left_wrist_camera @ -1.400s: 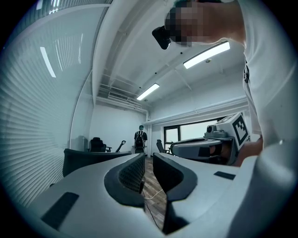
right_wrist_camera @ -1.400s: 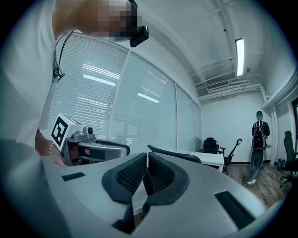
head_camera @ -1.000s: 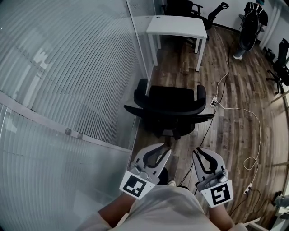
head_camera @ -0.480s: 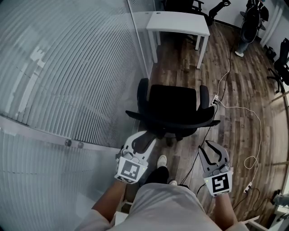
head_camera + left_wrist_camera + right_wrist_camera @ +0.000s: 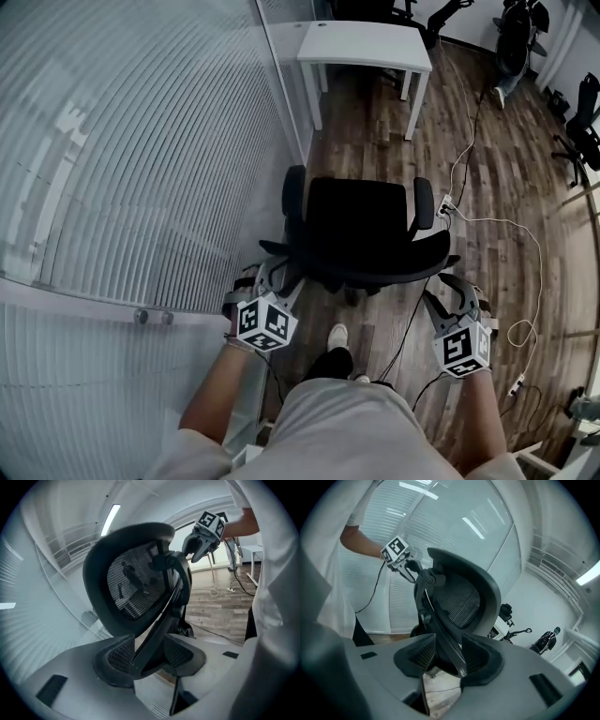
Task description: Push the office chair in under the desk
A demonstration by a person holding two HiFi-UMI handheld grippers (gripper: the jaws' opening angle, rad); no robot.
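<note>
- A second ago both grippers hung short of the office chair (image 5: 361, 217), close to the person's body; since then they have come forward and out to the two ends of its backrest (image 5: 367, 260).
- The left gripper (image 5: 269, 274) now has the backrest's dark edge (image 5: 157, 620) running up between its pads (image 5: 115, 654). It looks clamped on that edge, though the contact on one side is hard to judge.
- The right gripper (image 5: 451, 288) grasps the opposite edge (image 5: 440, 634), which sits tight between its two ribbed pads (image 5: 476, 656).
- The chair itself has barely shifted.
- The chair stands directly ahead of both grippers and between them. It is black, with a curved mesh back, a padded seat and two armrests (image 5: 294, 192).
- Its seat faces away from the grippers towards the white desk (image 5: 366, 42).
- The desk lies well beyond the chair, clear of it, so the chair is not yet under it.
- A white cable (image 5: 511, 234) trails over the wood floor outside the right gripper.
</note>
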